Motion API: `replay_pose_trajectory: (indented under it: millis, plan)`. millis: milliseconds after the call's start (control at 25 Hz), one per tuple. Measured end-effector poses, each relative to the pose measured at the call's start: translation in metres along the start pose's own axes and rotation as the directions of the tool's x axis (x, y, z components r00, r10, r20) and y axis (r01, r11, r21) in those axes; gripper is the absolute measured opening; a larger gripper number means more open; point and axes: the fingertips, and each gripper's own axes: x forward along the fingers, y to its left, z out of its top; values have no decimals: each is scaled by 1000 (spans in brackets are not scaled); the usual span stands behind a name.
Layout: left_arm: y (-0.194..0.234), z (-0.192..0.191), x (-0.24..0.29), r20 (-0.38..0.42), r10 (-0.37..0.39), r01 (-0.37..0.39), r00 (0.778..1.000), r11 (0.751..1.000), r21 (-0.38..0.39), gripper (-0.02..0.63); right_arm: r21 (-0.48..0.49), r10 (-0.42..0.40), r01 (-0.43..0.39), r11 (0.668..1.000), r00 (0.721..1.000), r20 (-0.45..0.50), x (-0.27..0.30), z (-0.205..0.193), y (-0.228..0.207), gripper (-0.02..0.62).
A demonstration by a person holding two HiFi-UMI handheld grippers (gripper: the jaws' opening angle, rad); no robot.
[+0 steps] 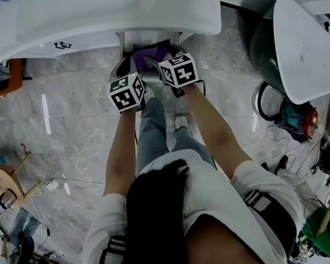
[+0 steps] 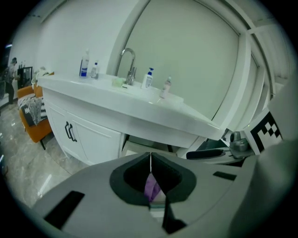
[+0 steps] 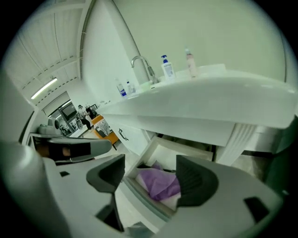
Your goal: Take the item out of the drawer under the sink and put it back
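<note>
**Two grippers at one open drawer, one purple cloth inside**

There are two grippers, each held in one of the person's hands and each carrying one cube with square markers (image 1: 127,93). They sit side by side in front of the white sink counter (image 2: 139,104).

The left gripper (image 2: 150,160) has its jaws pressed together, with only a thin line between the tips. A strip of purple shows in the slot just below the tips. Whether the jaws nip it cannot be told.

The right gripper (image 3: 151,169) has its jaws wide apart with nothing held. It hangs just above the front of the one open drawer (image 3: 148,199) under the counter.

One purple cloth (image 3: 160,183) lies in that drawer. It is soft and crumpled into loose folds, a pale violet, and rests on something white near the drawer's front edge. In the right gripper view it shows between the two spread jaws, but it lies below them.

On the counter stand one curved tap (image 2: 127,58) and four bottles (image 2: 84,64): two at the left end and two just right of the tap. Left of the drawer is a white cupboard door (image 2: 81,139) with dark handles.
</note>
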Motion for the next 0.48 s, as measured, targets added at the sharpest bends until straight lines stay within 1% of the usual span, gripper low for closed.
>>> replay_pose_trajectory:
  millis: [280, 480]
  plan:
    - [-33, 16, -39, 63, -13, 11, 998, 1000, 22, 9, -30, 11, -9, 1000, 999, 42, -50, 13, 10, 333]
    - [-51, 19, -66, 104, -21, 17, 994, 999, 41, 9, -10, 18, -18, 1000, 997, 76, -76, 14, 23, 333]
